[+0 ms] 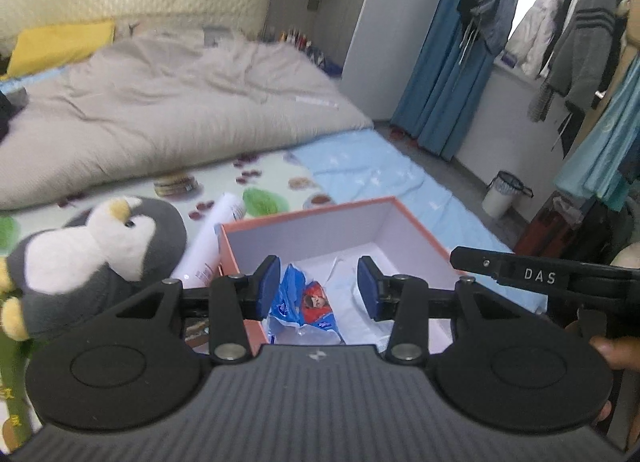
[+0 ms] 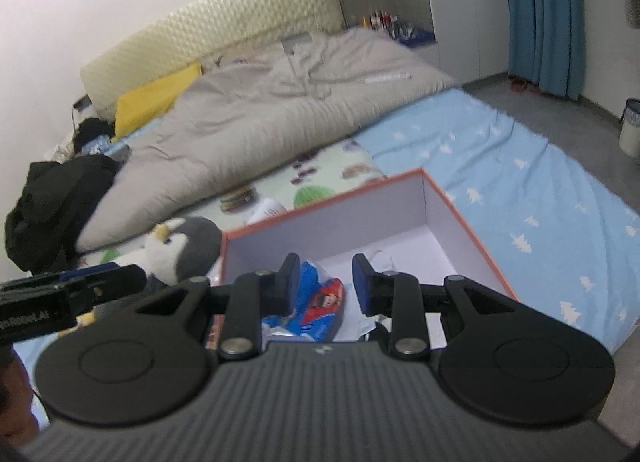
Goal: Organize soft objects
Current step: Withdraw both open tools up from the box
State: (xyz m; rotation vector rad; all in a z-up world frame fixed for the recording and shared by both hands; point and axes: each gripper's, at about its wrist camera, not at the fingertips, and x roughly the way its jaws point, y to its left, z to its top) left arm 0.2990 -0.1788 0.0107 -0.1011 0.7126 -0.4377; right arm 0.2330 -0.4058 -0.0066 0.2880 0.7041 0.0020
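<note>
Above the box [image 1: 360,218], both grippers, left [image 1: 318,286] and right [image 2: 326,282], gape empty over a packet [image 1: 308,310]; penguin [image 1: 100,254] beside.

both wrist views angled down, close over box [image 1: 336,222] [image 2: 400,198] (shared: bed)

Open rectangular cardboard box [image 1: 344,218], orange outside and white inside, sits on the bed. Crinkled blue-and-red plastic packet [image 1: 308,302] lies on its floor, near left wall. Grey-and-white plush penguin [image 1: 100,254] with yellow beak and feet lies just left of box, outside it.
</note>
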